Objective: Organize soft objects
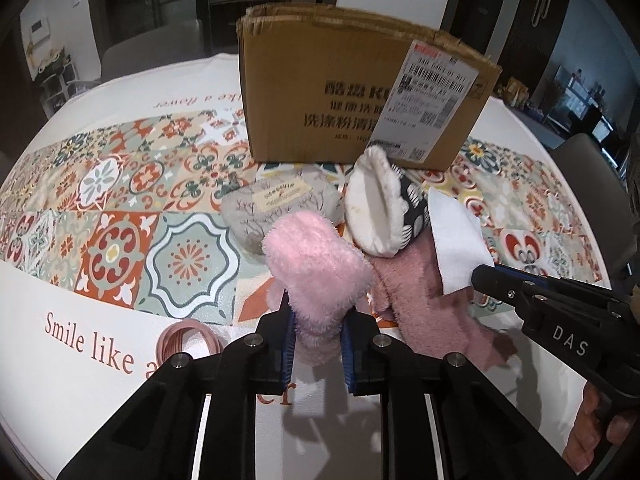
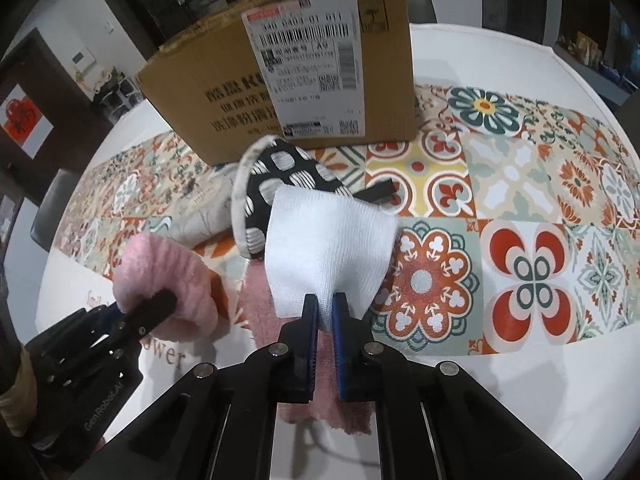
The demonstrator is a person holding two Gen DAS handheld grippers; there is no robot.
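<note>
My left gripper (image 1: 318,330) is shut on a fluffy light pink cloth (image 1: 316,264), held above the table; it also shows in the right wrist view (image 2: 168,276). My right gripper (image 2: 325,312) is shut on a white gauze cloth (image 2: 324,244), seen in the left wrist view (image 1: 456,240) too. Under them lies a darker pink fluffy towel (image 1: 432,308). A black-and-white patterned oven mitt with white lining (image 1: 380,204) and a grey printed pouch (image 1: 280,204) lie just beyond, in front of a cardboard box (image 1: 352,88).
The round table has a tile-patterned cloth (image 1: 120,200) with "Smile like a flower" lettering. A pink ring-shaped band (image 1: 188,340) lies at the left near the front edge. Chairs and dark furniture stand around the table.
</note>
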